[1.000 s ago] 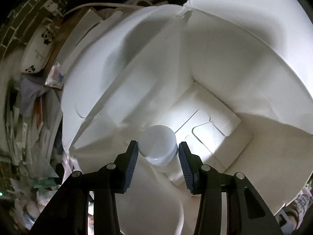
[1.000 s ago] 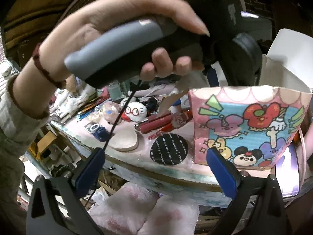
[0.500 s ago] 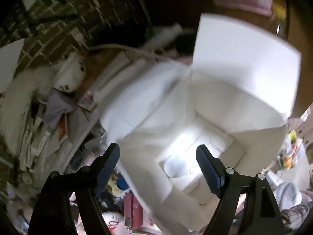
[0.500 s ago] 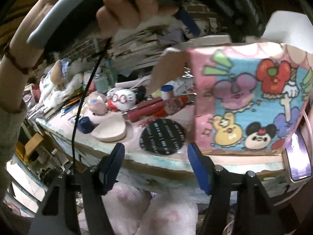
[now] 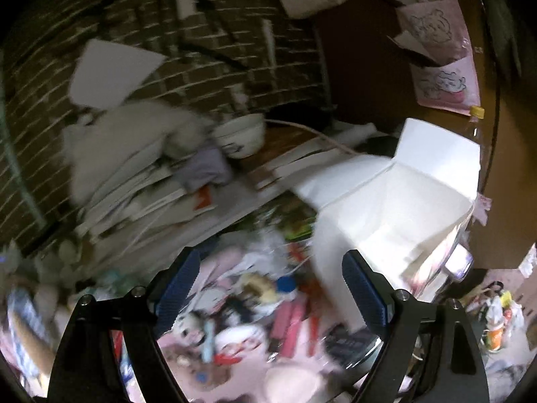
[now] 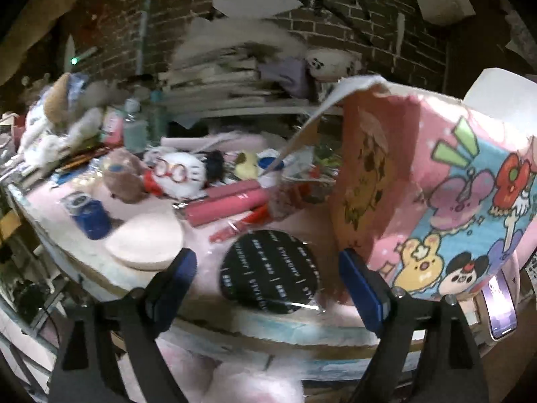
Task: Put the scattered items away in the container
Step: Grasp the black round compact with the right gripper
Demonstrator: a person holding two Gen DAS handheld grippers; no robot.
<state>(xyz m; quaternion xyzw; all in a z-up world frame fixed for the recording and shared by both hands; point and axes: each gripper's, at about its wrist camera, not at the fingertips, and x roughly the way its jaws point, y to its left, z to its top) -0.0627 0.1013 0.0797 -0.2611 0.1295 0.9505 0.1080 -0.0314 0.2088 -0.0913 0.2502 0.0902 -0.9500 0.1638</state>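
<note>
The left gripper (image 5: 268, 288) hung above the cluttered counter (image 5: 235, 362), its blue-padded fingers (image 5: 179, 283) spread wide with nothing between them. At about two o'clock in the left wrist view stood the container (image 5: 402, 208), a white-lined box with its flaps up and its mouth open; its inside was too washed out to tell what lay in it. Blurred scattered items lay below the fingers, among them pink tubes (image 5: 292, 315) and a blue cap (image 5: 285, 283).

The right gripper (image 6: 268, 288) was low at the counter's near edge (image 6: 268, 329), fingers (image 6: 360, 288) likewise spread and holding nothing. Between them, toward twelve o'clock, lay a black round disc (image 6: 270, 270) flat on the counter. At three o'clock rose the container's cartoon-printed pink side (image 6: 453, 208). At ten o'clock lay a pale oval pad (image 6: 147, 238), with a small blue jar (image 6: 92, 218) just beside it. Farther back sat a white plush with red glasses (image 6: 178, 174), a brown plush (image 6: 122, 176) touching its left, and a pink tube (image 6: 228, 206). A phone (image 6: 501, 305) stood at four o'clock.
</note>
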